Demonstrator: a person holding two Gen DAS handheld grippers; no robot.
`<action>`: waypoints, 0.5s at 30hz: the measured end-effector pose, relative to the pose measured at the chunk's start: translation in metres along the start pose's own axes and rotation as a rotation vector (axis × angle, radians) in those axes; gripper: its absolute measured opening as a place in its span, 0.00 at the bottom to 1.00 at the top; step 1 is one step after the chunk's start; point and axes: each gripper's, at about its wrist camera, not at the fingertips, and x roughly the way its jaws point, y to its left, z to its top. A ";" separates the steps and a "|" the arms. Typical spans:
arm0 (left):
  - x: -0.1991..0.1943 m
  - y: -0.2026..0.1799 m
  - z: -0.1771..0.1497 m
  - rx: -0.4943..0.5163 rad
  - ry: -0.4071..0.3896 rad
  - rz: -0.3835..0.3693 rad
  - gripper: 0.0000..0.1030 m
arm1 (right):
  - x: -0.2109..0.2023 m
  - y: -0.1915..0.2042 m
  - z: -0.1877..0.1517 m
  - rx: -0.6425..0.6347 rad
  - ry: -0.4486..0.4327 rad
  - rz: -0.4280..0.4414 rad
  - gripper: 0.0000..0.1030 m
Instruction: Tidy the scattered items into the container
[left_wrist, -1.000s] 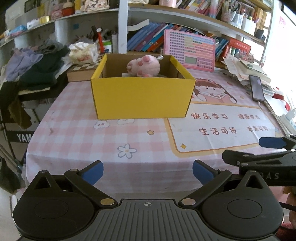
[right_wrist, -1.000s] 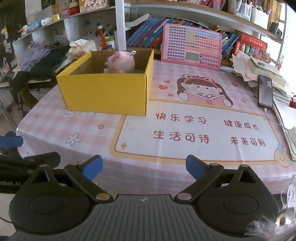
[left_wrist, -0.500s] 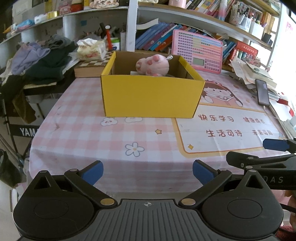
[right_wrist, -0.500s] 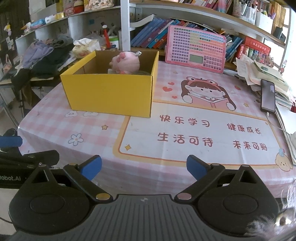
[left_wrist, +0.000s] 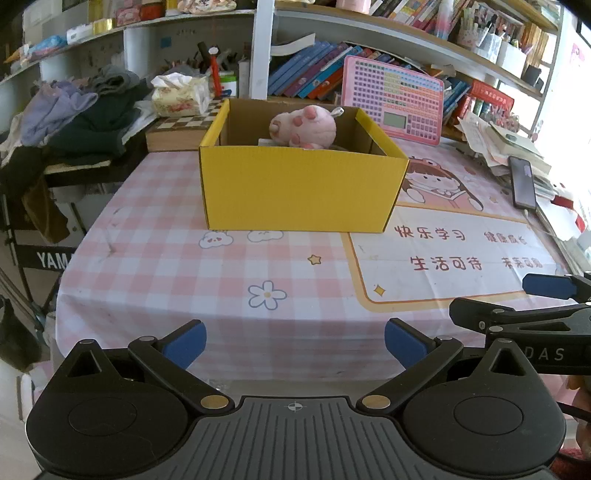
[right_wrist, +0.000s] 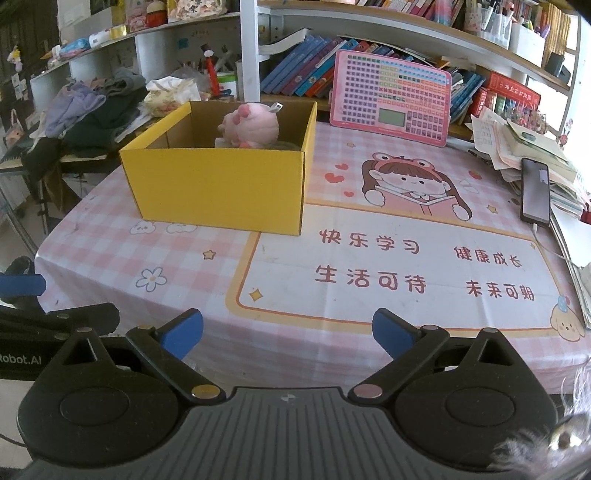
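Yellow box (left_wrist: 301, 192) on the table (left_wrist: 184, 280), well ahead of both units, open top up; pink plush toy (left_wrist: 303, 127) inside, toward the rear wall, partly above the rim; other contents behind the front wall hidden.

Left hand-held gripper (left_wrist: 294, 341): blue-padded fingers spread wide apart, nothing between them, held at the near table edge, box straight ahead and slightly left.

Right hand-held gripper (right_wrist: 287, 332): fingers likewise spread apart and empty, at the near edge; box ahead and to the left.

Each unit visible in the other's view, side by side and apart: right one at the right margin of the left view, left one at the left margin of the right view.

Between grippers and box: bare pink checked tablecloth (right_wrist: 110, 240) with printed panel only.

Surroundings: pink keyboard toy (right_wrist: 389, 98) leaning behind the box to the right; phone (right_wrist: 535, 192) at the right table edge beside a paper stack (right_wrist: 517, 147); clothes pile (left_wrist: 85, 114) and tissue pack (left_wrist: 181, 94) left rear; bookshelf (left_wrist: 317, 70) behind.
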 end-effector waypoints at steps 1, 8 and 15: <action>0.000 0.000 0.000 -0.002 0.002 0.000 1.00 | 0.000 0.000 0.000 0.001 0.000 0.000 0.96; 0.000 -0.001 0.000 -0.004 0.005 0.001 1.00 | 0.000 0.000 0.000 0.002 -0.001 0.000 0.96; 0.001 0.000 -0.001 -0.011 0.011 0.000 1.00 | 0.001 0.000 0.000 0.002 -0.001 0.001 0.96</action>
